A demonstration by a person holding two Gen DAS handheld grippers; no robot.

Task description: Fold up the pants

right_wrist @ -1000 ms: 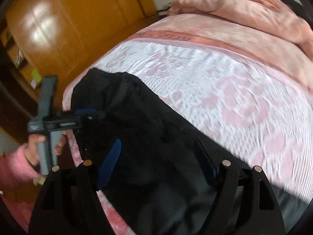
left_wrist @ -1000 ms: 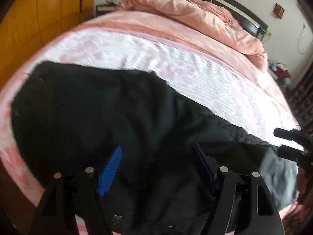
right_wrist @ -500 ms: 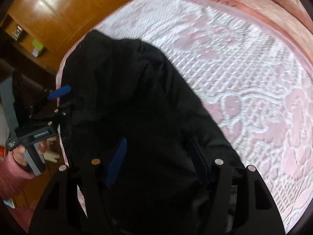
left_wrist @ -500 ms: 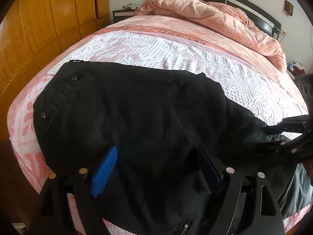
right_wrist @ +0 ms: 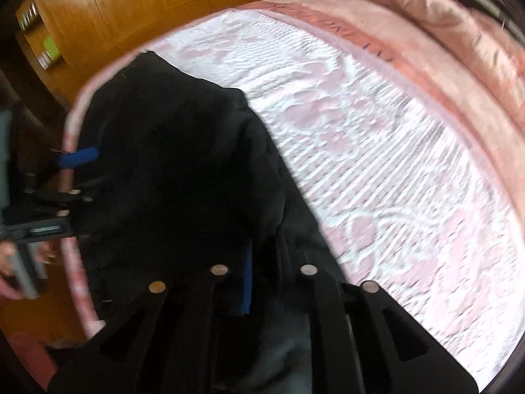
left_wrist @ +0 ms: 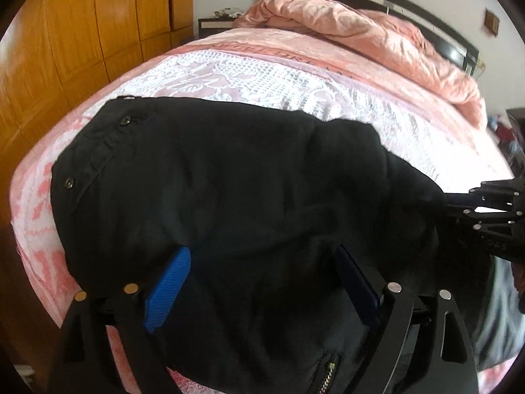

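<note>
1. While the left claw sits nearest the lens with its blue pads spread wide apart over black cloth and gripping nothing, it should stay low and close only on a full layer.
2. Just beyond it, the pants lie across the near edge of the bed, waistband to the left, legs trailing right.
3. At the right, the right claw has its fingers drawn close together, seemingly pinched on a fold of pants; in my judgement it should lift evenly so the layers stay aligned.
4. Farther off, the patterned sheet is bare, good landing room for the fold.
5. Farthest away, a pink quilt is heaped by the headboard.
</note>
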